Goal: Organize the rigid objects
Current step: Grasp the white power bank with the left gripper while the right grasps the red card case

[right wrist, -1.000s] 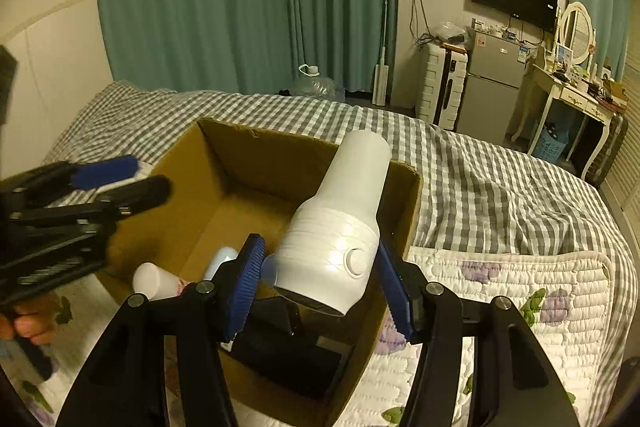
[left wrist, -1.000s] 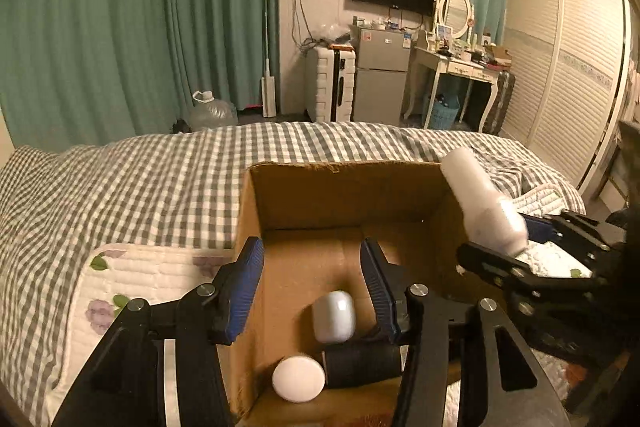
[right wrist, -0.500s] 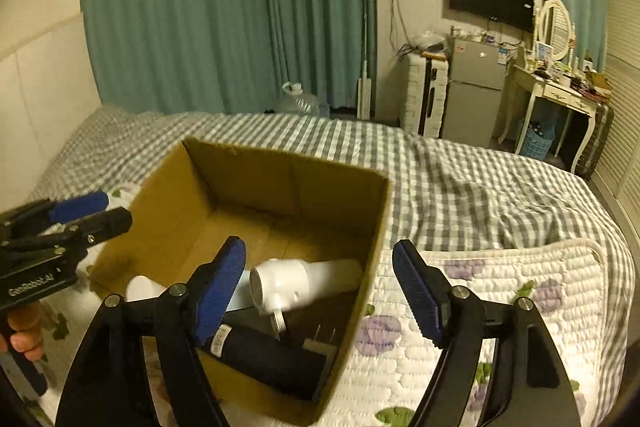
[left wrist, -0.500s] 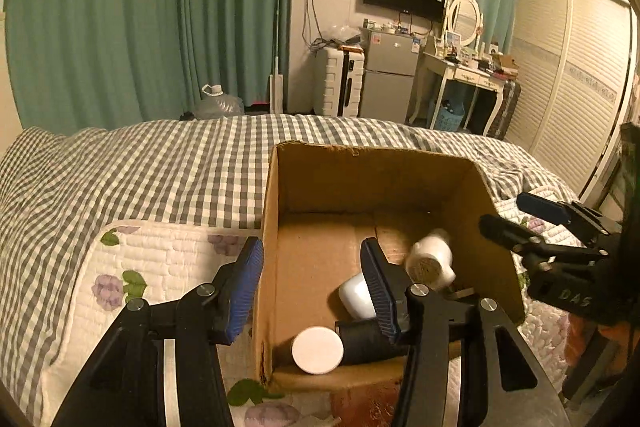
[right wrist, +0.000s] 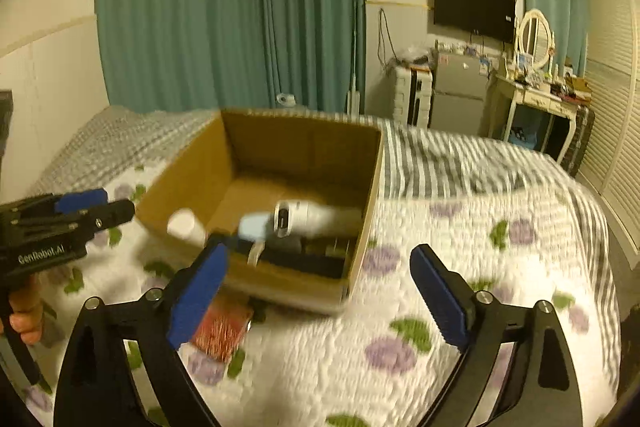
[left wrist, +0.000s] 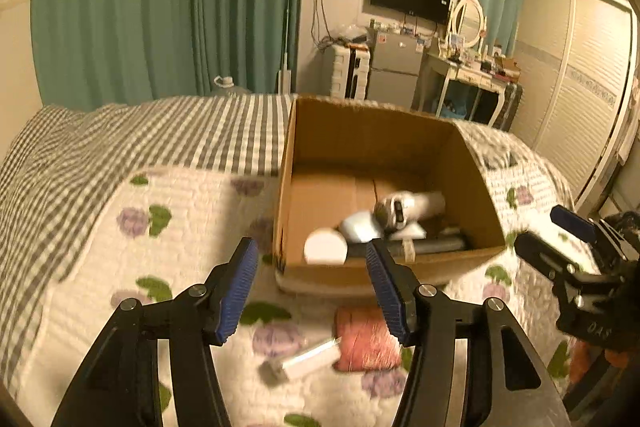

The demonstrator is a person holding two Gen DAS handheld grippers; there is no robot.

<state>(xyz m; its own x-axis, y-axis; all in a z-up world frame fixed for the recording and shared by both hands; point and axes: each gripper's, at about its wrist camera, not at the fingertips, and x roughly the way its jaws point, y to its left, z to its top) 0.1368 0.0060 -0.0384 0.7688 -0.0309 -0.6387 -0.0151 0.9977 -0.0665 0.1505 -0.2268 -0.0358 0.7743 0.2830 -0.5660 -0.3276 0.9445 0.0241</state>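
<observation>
Now both grippers, left (left wrist: 312,289) and right (right wrist: 318,293), are spread and empty; next should square up over the red block (left wrist: 366,339) outside the box (left wrist: 474,167) before closing.

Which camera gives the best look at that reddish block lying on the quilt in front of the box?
The left wrist view: the reddish block shows nearly whole. In the right wrist view the reddish block is half hidden behind a tong finger.

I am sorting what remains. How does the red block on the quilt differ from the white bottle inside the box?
The red block lies outside the cardboard box, on the quilt; the white bottle lies on its side inside. The block is flat and rectangular; the bottle is round and long. Neither is gripped.
</observation>
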